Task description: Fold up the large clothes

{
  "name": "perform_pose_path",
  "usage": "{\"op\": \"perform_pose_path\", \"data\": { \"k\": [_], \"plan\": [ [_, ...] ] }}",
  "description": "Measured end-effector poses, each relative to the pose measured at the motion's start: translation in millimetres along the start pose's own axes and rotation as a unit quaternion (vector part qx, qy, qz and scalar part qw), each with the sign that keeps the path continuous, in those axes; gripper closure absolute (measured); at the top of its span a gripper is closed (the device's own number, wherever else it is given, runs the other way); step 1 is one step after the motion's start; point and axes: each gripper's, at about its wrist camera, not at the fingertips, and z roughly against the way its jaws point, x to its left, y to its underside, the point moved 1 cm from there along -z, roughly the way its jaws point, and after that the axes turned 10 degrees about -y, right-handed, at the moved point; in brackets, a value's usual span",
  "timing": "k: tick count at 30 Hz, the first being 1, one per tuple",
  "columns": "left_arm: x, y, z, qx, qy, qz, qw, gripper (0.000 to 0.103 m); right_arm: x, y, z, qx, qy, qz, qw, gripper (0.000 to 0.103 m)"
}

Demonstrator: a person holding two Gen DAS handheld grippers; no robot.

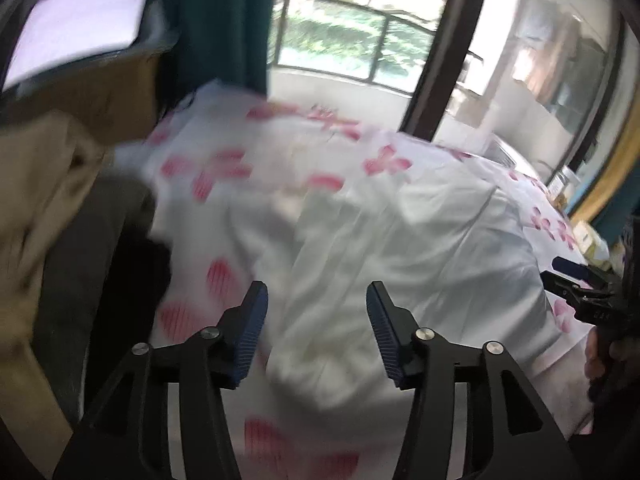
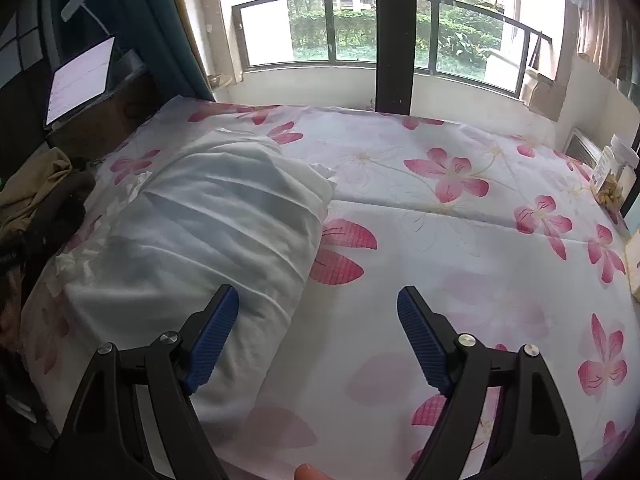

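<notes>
A white garment (image 2: 208,232) lies folded into a long bundle on the left part of a flower-print sheet (image 2: 440,264). It also shows in the blurred left wrist view (image 1: 400,248). My left gripper (image 1: 317,300) is open and empty, just above the near end of the garment. My right gripper (image 2: 318,304) is open and empty, above the garment's right edge and the bare sheet. The right gripper also shows at the right edge of the left wrist view (image 1: 576,284).
A pile of tan and dark clothes (image 2: 36,200) lies off the sheet's left edge. A lit tablet (image 2: 78,80) stands at the back left. Jars (image 2: 614,172) stand at the right edge. A balcony window (image 2: 360,36) is behind.
</notes>
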Motion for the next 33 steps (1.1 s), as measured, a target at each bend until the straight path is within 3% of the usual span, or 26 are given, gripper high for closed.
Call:
{"op": "perform_pose_path", "data": {
  "k": [4, 9, 12, 16, 19, 21, 23, 26, 31, 33],
  "plan": [
    [-28.1, -14.3, -39.2, 0.041, 0.001, -0.085, 0.9955, 0.048, 1.6, -3.9, -0.2, 0.0, 0.006, 0.001, 1.0, 0.021],
    [-43.9, -20.7, -69.5, 0.058, -0.002, -0.131, 0.9897, 0.048, 0.8, -7.2, 0.8, -0.003, 0.012, 0.001, 1.0, 0.021],
    [-31.9, -27.6, -81.8, 0.054, -0.047, -0.129, 0.9891, 0.048, -1.5, -8.2, -1.5, 0.0, 0.015, -0.002, 1.0, 0.021],
    [-0.5, -35.2, -84.3, 0.034, -0.154, -0.115, 0.9808, 0.048, -1.6, -11.5, -5.7, 0.002, 0.017, -0.001, 1.0, 0.021],
    [22.0, -42.2, -76.9, 0.025, -0.177, -0.082, 0.9804, 0.048, -1.1, -14.3, -8.4, 0.001, 0.017, 0.0, 1.0, 0.021],
    [29.5, -45.0, -59.6, 0.009, -0.134, -0.045, 0.9899, 0.048, -1.3, -17.0, -11.0, 0.002, 0.017, 0.002, 1.0, 0.021],
    [25.2, -49.5, -47.7, 0.004, -0.045, -0.008, 0.9989, 0.048, -1.6, -19.8, -12.4, 0.0, 0.017, 0.002, 1.0, 0.021],
    [4.9, -52.3, -51.5, 0.018, 0.053, -0.011, 0.9984, 0.048, -3.1, -24.2, -13.6, -0.003, 0.02, 0.001, 1.0, 0.021],
    [-24.3, -51.1, -100.5, 0.087, 0.066, -0.046, 0.993, 0.048, -9.6, -28.6, -14.3, -0.006, 0.032, -0.01, 0.999, 0.021],
    [-28.3, -48.6, -107.7, 0.088, 0.073, -0.053, 0.9921, 0.059, -13.9, -28.5, -14.2, -0.006, 0.037, -0.016, 0.999, 0.021]
  ]
}}
